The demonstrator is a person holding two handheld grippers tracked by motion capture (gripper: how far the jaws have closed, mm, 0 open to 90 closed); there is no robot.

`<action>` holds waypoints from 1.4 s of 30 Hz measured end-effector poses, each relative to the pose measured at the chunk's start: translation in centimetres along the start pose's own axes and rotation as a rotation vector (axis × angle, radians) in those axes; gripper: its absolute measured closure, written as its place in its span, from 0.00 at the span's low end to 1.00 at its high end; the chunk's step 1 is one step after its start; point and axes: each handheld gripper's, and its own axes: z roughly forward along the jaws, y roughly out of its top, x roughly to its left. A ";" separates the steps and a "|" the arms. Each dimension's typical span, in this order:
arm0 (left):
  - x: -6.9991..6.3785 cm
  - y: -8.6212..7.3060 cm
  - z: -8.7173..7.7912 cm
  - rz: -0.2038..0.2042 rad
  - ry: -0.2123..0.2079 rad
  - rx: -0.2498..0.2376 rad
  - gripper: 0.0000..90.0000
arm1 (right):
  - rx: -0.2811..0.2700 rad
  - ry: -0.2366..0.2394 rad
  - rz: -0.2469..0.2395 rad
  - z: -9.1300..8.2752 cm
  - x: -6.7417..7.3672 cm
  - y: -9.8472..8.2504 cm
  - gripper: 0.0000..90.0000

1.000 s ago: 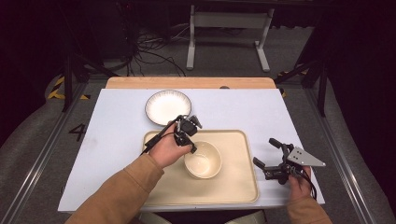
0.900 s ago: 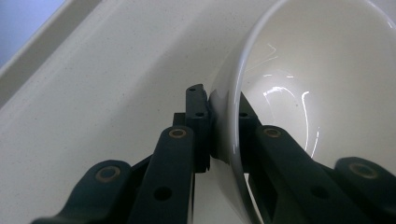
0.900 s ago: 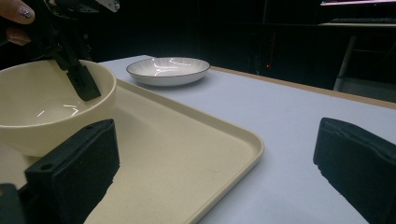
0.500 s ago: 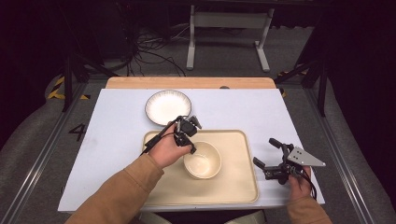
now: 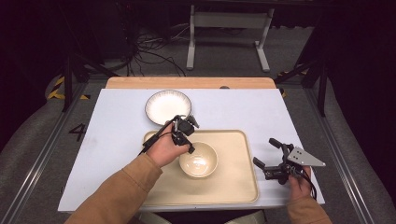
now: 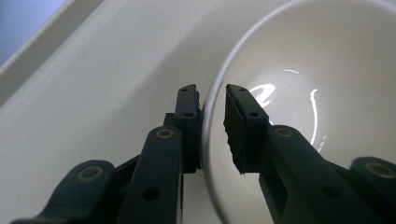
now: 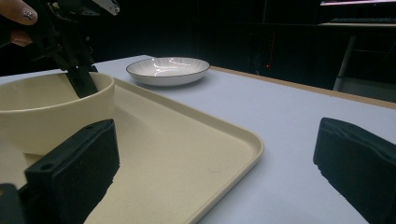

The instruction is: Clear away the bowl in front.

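The table (image 5: 116, 140) in front of you is pale blue-white with a wooden strip along its far edge, and the room beyond it is dark, with cables on the floor and a metal stand. A cream tray (image 5: 233, 186) lies at the near middle of the table, and a cream bowl (image 5: 198, 159) sits upright on its left half. Past the tray's far left corner, a white plate (image 5: 168, 106) with a dark rim rests on the table, apart from the tray. Your left gripper (image 5: 186, 140) comes down on the bowl's near-left rim; in the left gripper view its jaws straddle the rim (image 6: 211, 107), one pad outside touching the wall, the other inside with a thin gap showing, so the jaws are nearly closed around the rim but I cannot tell whether they pinch it. Your right gripper (image 5: 271, 154) hovers at the tray's right edge, its jaws spread wide with nothing between them; in the right gripper view the tray's corner (image 7: 252, 144) lies between its pads.
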 end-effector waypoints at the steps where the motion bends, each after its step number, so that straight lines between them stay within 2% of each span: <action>1: 0.1 0.0 -0.1 0.006 0.001 -0.008 0.81 | 0.000 0.000 0.000 0.0 0.0 0.0 0.01; 5: 0.0 -0.3 -0.6 0.021 0.028 -0.067 0.68 | 0.000 -0.001 0.000 0.0 0.0 0.0 0.01; 6: 0.0 -0.3 -0.6 0.021 0.028 -0.067 0.63 | 0.000 0.001 -0.002 0.0 0.0 0.0 0.01; 7: 0.0 -0.4 -0.9 0.029 0.028 -0.093 0.61 | 0.000 0.001 -0.001 0.0 0.0 0.0 0.01; 10: -0.2 -0.7 -1.3 0.038 0.020 -0.119 0.58 | 0.002 0.003 0.000 0.0 0.0 0.0 0.01; 11: -0.3 -1.0 -1.6 0.032 0.010 -0.127 0.53 | 0.002 0.002 0.003 0.1 0.0 0.0 0.01; 14: -0.5 -1.5 -2.3 0.049 0.010 -0.168 0.51 | 0.005 0.000 0.001 0.1 0.0 0.0 0.01; 15: -0.5 -1.5 -2.3 0.049 0.010 -0.168 0.49 | 0.008 -0.001 0.002 0.1 0.0 0.0 0.01; 19: -0.7 -2.6 -3.6 0.081 0.023 -0.255 0.44 | 0.009 -0.001 0.007 0.1 -0.1 0.0 0.01; 21: -0.7 -3.0 -4.0 0.083 0.033 -0.272 0.43 | 0.008 -0.001 0.008 0.1 -0.1 0.0 0.01; 25: -0.5 -4.0 -4.6 0.098 0.038 -0.337 0.40 | 0.007 -0.002 0.009 0.1 -0.1 0.0 0.01; 29: -0.3 -4.7 -4.9 0.102 0.056 -0.379 0.35 | 0.014 -0.005 0.009 0.1 -0.1 0.0 0.01; 30: -0.3 -5.0 -5.0 0.104 0.056 -0.395 0.35 | 0.014 -0.005 0.009 0.1 -0.1 0.0 0.01; 32: 0.0 -5.8 -5.2 0.107 0.059 -0.441 0.28 | 0.013 -0.006 0.010 0.1 -0.1 0.0 0.01; 33: 0.0 -5.8 -5.2 0.107 0.059 -0.441 0.25 | 0.013 -0.006 0.010 0.1 -0.1 0.0 0.01; 42: 0.6 -8.1 -5.9 0.128 0.074 -0.573 0.13 | 0.007 -0.006 0.005 0.1 0.0 0.0 0.01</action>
